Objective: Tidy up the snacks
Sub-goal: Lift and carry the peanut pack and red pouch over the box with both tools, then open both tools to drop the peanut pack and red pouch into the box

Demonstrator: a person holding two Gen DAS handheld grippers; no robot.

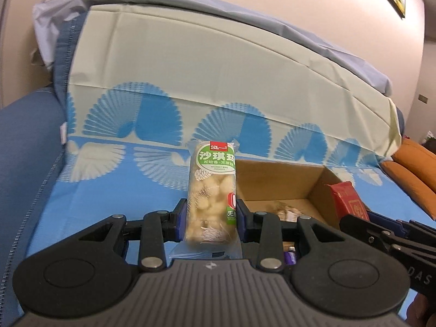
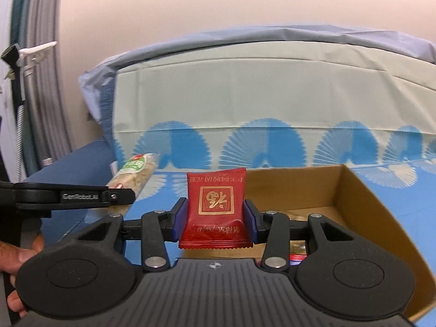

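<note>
My left gripper (image 1: 212, 218) is shut on a clear snack bar pack with a green label (image 1: 211, 190), held upright just left of an open cardboard box (image 1: 275, 179). My right gripper (image 2: 215, 215) is shut on a red snack packet (image 2: 216, 207), held above the box's left part (image 2: 359, 199). The red packet also shows in the left wrist view (image 1: 348, 201), over the box. The green-label pack and the left gripper show at the left of the right wrist view (image 2: 133, 174). Several snacks lie in the box bottom (image 1: 286, 209).
The box sits on a sofa seat covered with a blue fan-patterned cloth (image 1: 114, 179). A pale cloth-covered backrest (image 1: 207, 65) rises behind. Orange cushions (image 1: 411, 171) lie at the far right. A blue sofa arm (image 1: 27, 136) is at the left.
</note>
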